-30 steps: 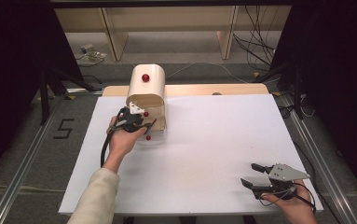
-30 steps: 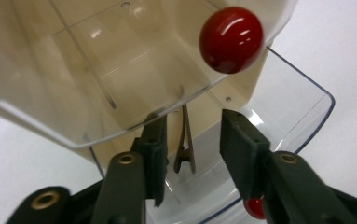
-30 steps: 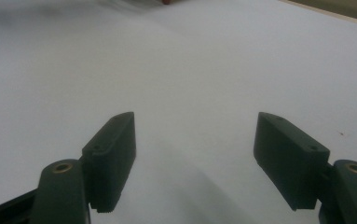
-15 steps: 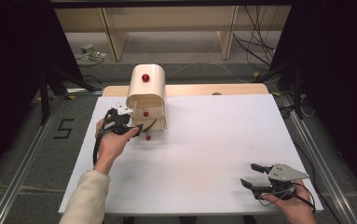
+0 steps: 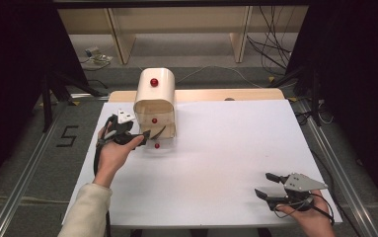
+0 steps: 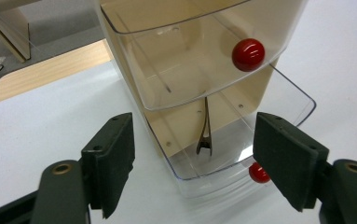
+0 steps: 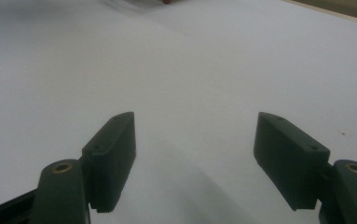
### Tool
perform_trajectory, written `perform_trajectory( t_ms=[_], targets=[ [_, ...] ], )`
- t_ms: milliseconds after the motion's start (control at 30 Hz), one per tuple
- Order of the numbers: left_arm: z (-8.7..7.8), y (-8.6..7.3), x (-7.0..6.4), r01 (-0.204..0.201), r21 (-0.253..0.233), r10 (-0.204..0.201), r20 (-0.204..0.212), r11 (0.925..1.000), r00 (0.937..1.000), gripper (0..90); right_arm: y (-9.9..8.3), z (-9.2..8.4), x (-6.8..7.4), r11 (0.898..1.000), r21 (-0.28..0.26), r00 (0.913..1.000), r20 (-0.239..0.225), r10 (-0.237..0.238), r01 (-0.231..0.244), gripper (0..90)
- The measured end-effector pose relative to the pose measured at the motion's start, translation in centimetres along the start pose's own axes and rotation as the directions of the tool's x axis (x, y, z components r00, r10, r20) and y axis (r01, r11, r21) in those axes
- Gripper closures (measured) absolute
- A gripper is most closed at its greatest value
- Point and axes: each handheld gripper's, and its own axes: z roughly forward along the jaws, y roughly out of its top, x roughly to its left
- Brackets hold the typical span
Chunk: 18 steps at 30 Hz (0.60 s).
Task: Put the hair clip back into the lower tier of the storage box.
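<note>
Left gripper backs off the open bottom drawer with its jaws spread and nothing in them.

High view: the left gripper (image 5: pixel 149 134) hangs just in front of the small cream plastic drawer cabinet with red round knobs (image 5: pixel 155 101), jaws apart and gripping nothing; they have just been opening, and a second ago they sat closer together at the drawer front, with the hand nearer the cabinet. The right gripper (image 5: pixel 268 185) rests on the white table sheet (image 5: pixel 226 148) near the front right corner, jaws apart, unchanged. Left gripper view: the clear plastic bottom drawer (image 6: pixel 278 100) is pulled out, a slim metal hair clip (image 6: pixel 205 133) lying inside it; its red knob (image 6: pixel 259 172) sits just beside the right pad (image 6: pixel 288 158), not touching. Right gripper view: the right gripper's black jaws stand wide over bare white sheet.
</note>
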Motion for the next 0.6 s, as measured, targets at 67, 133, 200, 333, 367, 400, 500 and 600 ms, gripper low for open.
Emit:
perform_trajectory(
  t_ms=[67, 133, 200, 333, 367, 400, 500, 600],
  targets=[
    [-0.2, -0.1, -0.1, -0.023, 0.0, 0.023, 0.005, 0.9997, 0.9997, 27.7, 0.0, 0.0, 0.0, 1.0, 0.002, 1.0, 0.0, 0.0, 0.0, 30.4],
    [-0.5, -0.3, -0.1, -0.02, -0.008, 0.02, 0.023, 0.9998, 0.9995, 26.3, 0.0, 0.0, 0.0, 1.0, 0.0, 1.0, -0.001, -0.004, 0.004, 30.4],
    [-0.8, -0.6, -0.1, -0.008, -0.031, 0.009, 0.043, 0.9995, 0.999, 24.9, 0.0, 0.0, 0.0, 1.0, -0.001, 1.0, 0.0, -0.005, 0.005, 30.4],
    [-1.4, -1.1, -0.3, -0.021, -0.054, 0.025, 0.064, 0.9983, 0.9976, 23.9, 0.0, 0.0, 0.0, 1.0, 0.002, 1.0, 0.0, -0.003, 0.003, 30.4],
    [-1.5, -1.3, -0.4, -0.02, -0.06, 0.024, 0.071, 0.998, 0.9972, 23.4, 0.0, 0.0, 0.0, 1.0, 0.002, 1.0, -0.001, -0.005, 0.005, 30.4],
    [-1.7, -1.4, -0.5, -0.03, -0.061, 0.034, 0.079, 0.9977, 0.9963, 23.0, 0.0, 0.1, 0.0, 1.0, 0.0, 1.0, -0.003, -0.005, 0.005, 30.4],
    [-1.9, -1.8, -0.9, -0.041, -0.065, 0.047, 0.095, 0.997, 0.9944, 23.4, 0.0, 0.0, 0.0, 1.0, -0.001, 1.0, -0.003, -0.004, 0.004, 30.4],
    [-2.2, -2.4, -1.3, -0.056, -0.078, 0.064, 0.101, 0.9954, 0.9928, 24.7, 0.0, 0.0, 0.0, 1.0, 0.002, 1.0, -0.001, -0.006, 0.006, 30.4]
  ],
)
